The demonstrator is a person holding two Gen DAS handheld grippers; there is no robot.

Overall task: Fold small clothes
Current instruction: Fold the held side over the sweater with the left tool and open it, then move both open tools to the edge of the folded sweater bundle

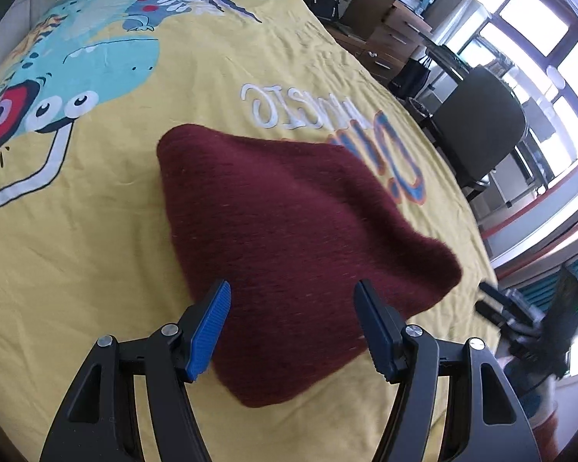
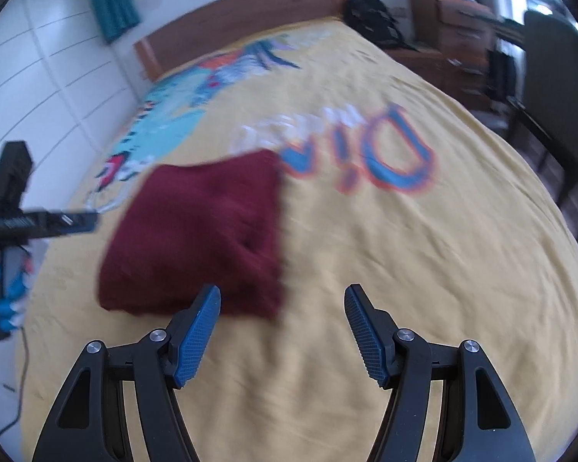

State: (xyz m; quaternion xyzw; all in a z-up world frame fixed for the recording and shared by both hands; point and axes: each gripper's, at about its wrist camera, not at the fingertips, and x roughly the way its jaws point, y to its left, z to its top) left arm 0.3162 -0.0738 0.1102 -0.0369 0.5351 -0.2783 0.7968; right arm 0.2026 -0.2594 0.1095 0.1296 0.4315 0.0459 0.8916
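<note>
Left black two-finger gripper with blue ribbed pads point(image 1: 293, 323) spread wide, gripping nothing, right black two-finger gripper with blue ribbed pads point(image 2: 283, 331) likewise gaping, both angled downward, fingers forward, empty between their pads

Maroon knit garment point(image 1: 289, 238) on yellow bedspread point(image 1: 96, 250)

Both views look forward and down from just behind their own spread fingers onto the bedspread point(image 1: 96, 231). The left camera sits close over the garment point(image 1: 289, 231), which fills the frame ahead of the left gripper point(image 1: 293, 331); far right of it shows the right gripper point(image 1: 520, 315). The right camera stands farther back, the garment point(image 2: 200, 238) ahead and left of the right gripper point(image 2: 283, 337), the left gripper point(image 2: 38, 221) at far left. This view is blurred. Both share garment, lettering and headboard end.
</note>
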